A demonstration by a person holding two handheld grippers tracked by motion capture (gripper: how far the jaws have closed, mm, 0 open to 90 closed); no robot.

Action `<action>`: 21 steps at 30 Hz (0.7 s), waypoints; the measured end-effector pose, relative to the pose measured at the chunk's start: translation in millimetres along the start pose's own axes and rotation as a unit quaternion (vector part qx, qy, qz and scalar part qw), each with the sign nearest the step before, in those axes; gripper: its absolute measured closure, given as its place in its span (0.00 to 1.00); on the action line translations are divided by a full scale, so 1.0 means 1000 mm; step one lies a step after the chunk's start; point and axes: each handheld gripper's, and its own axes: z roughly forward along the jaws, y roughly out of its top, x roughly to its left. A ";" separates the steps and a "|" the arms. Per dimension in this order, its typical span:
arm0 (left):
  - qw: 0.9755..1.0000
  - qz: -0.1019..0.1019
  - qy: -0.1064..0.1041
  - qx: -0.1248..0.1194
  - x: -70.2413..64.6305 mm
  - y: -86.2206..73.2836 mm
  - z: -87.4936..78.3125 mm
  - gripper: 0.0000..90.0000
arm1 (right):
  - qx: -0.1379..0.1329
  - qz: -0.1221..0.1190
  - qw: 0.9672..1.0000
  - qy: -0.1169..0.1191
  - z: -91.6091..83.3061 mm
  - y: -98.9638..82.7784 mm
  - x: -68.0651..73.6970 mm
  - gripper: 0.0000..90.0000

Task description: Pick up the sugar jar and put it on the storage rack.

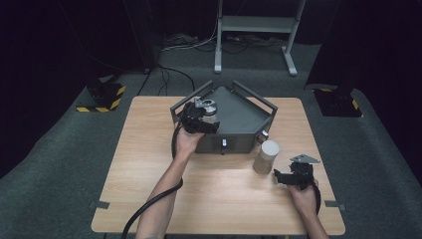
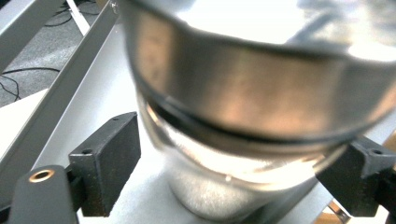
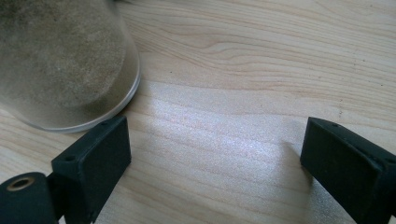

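Left claw [image 2: 229,182] is standing released around a metal jar [image 2: 243,116], its two black jaws sitting on either side of the jar's lower body with a sliver of space at each pad, so nothing is being squeezed; the jar is standing upright, a broad brushed-metal band circling its upper part and a shinier, narrower body showing below; it is resting on the floor of a grey metal tray [image 2: 116,74], close to the tray's raised side rail. From the high view the left claw [image 1: 206,117] is reaching into the near left part of the tray [image 1: 239,119], which is sitting at the far middle of the wooden tabletop [image 1: 224,189]; the jar [image 1: 210,106] is showing just past the claw as a pale round top.

Right claw [image 3: 215,154] is hovering open and holding nothing, its jaws spread wide over bare wood; a clear cylinder filled with sandy powder [image 3: 60,60] is standing just beside its left jaw, whether touching it I cannot tell. Seen from above, the right claw [image 1: 281,177] is sitting near the right edge of the tabletop, with the cylinder [image 1: 266,157] upright just beside it and just in front of the tray's near right corner.
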 end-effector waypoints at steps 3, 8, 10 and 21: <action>1.000 -0.004 -0.001 -0.002 0.001 -0.001 -0.004 0.14 | 0.000 0.000 1.000 0.000 0.000 0.000 0.000 0.09; 1.000 -0.001 -0.004 -0.004 0.003 -0.003 -0.013 0.14 | 0.000 -0.001 1.000 0.000 0.000 0.000 0.000 0.09; 1.000 -0.002 -0.005 -0.008 0.003 -0.005 -0.016 0.14 | 0.000 -0.001 1.000 0.000 0.000 0.000 0.000 0.09; 1.000 0.002 -0.019 -0.011 0.006 -0.014 -0.037 0.14 | 0.000 -0.001 1.000 0.000 0.000 0.000 0.000 0.09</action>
